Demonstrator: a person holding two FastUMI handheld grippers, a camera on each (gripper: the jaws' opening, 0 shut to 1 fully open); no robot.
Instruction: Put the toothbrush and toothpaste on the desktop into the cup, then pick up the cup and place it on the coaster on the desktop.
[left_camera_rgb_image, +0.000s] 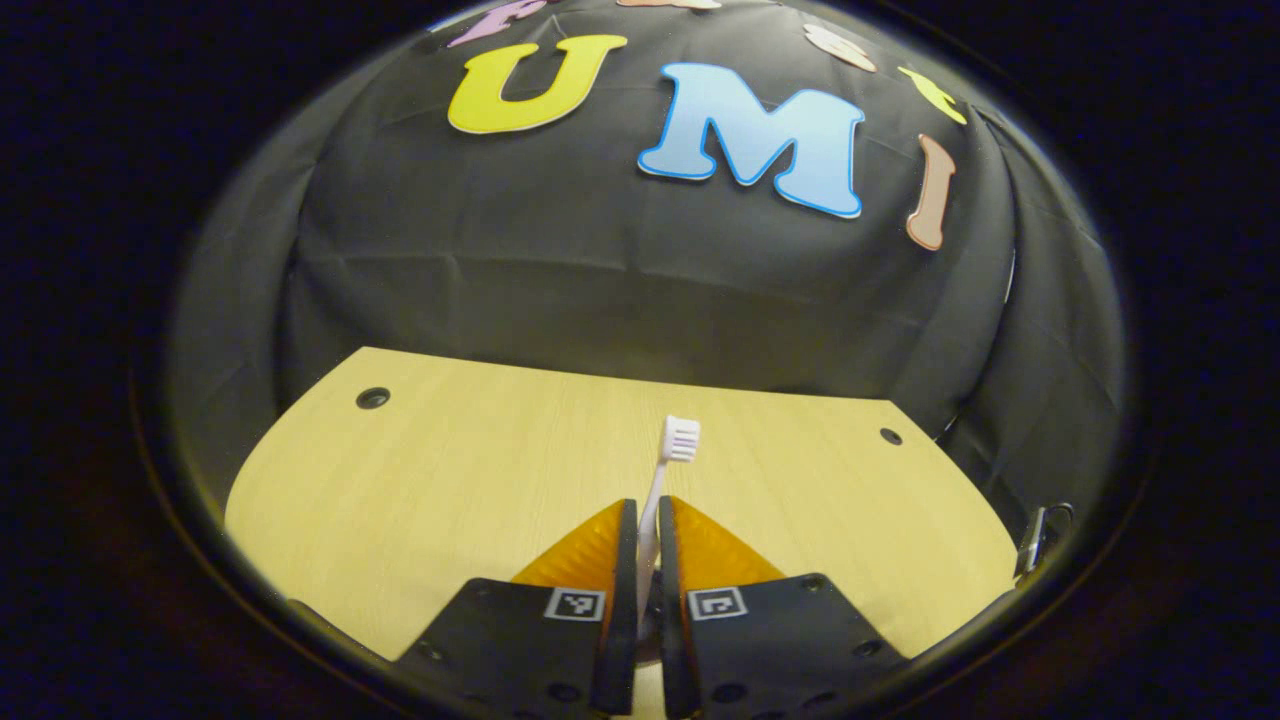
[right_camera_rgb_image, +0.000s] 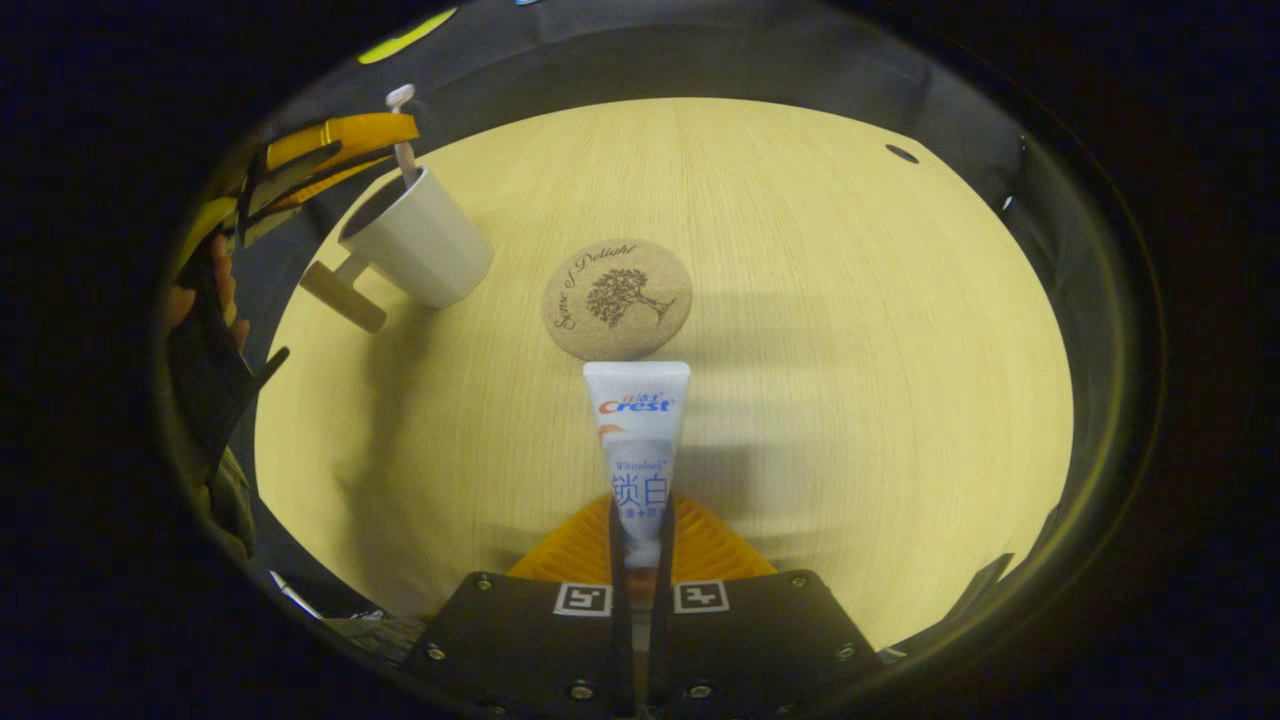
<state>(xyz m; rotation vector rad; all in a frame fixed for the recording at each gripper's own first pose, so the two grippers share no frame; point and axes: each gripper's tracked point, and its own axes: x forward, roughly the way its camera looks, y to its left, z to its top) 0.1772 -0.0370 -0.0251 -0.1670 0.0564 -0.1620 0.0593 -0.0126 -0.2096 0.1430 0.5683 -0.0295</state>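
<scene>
In the left gripper view, my left gripper (left_camera_rgb_image: 648, 515) is shut on the handle of a white toothbrush (left_camera_rgb_image: 672, 455), whose bristle head points up and away over the wooden desktop (left_camera_rgb_image: 430, 480). In the right gripper view, my right gripper (right_camera_rgb_image: 640, 520) is shut on a white toothpaste tube (right_camera_rgb_image: 640, 430) that points forward above the desktop (right_camera_rgb_image: 850, 330). Just past the tube's flat end lies a round cork coaster (right_camera_rgb_image: 617, 298). At the far left stands a white cup (right_camera_rgb_image: 425, 245) with a wooden handle (right_camera_rgb_image: 343, 295). The left gripper (right_camera_rgb_image: 335, 150) hovers over the cup's mouth, and the toothbrush (right_camera_rgb_image: 404, 140) dips its lower end into the cup.
A hand (right_camera_rgb_image: 205, 290) holds the left gripper at the left edge of the right gripper view. The desktop has small round holes (left_camera_rgb_image: 372, 398) near its back corners. Black cloth walls (left_camera_rgb_image: 640, 270) close in behind the table.
</scene>
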